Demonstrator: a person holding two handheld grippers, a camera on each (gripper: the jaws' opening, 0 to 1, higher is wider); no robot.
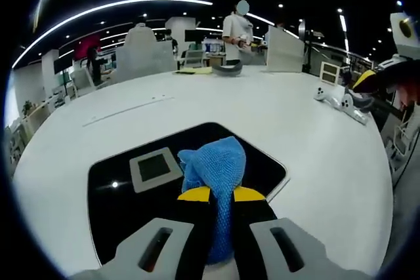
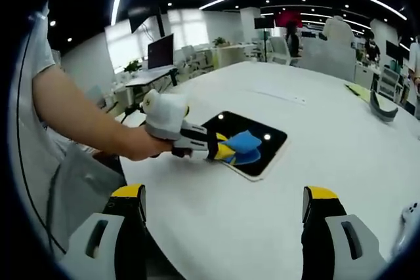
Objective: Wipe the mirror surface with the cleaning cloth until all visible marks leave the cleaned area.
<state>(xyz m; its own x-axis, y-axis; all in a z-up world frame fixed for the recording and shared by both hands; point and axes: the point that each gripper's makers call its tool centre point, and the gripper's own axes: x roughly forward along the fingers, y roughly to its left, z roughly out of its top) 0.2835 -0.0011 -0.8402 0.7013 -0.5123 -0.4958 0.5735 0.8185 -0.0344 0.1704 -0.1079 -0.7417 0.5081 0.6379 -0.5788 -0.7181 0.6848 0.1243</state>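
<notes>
- One mirror (image 1: 118,185), a dark rounded-corner panel, lies flat on the white table (image 1: 275,122) near the edge where the person stands; it reflects ceiling lights and a pale square.
- One blue cleaning cloth (image 1: 216,168) is bunched on the mirror, clamped between the narrow, yellow-tipped jaws of the left gripper (image 1: 222,195).
- In the right gripper view the same left gripper (image 2: 223,149) reaches in from the left, gripped by a hand (image 2: 141,143), pressing the cloth (image 2: 244,142) onto the mirror (image 2: 269,145).
- The right gripper (image 2: 223,211) hangs above bare table, well apart from the mirror, its jaws spread wide with nothing between them.
- Toward the far edge lie a grey curved object (image 1: 226,69) and a yellow sheet (image 1: 197,70); white devices (image 1: 338,100) sit at the right edge.
- One person (image 1: 237,34) stands beyond the far edge.
</notes>
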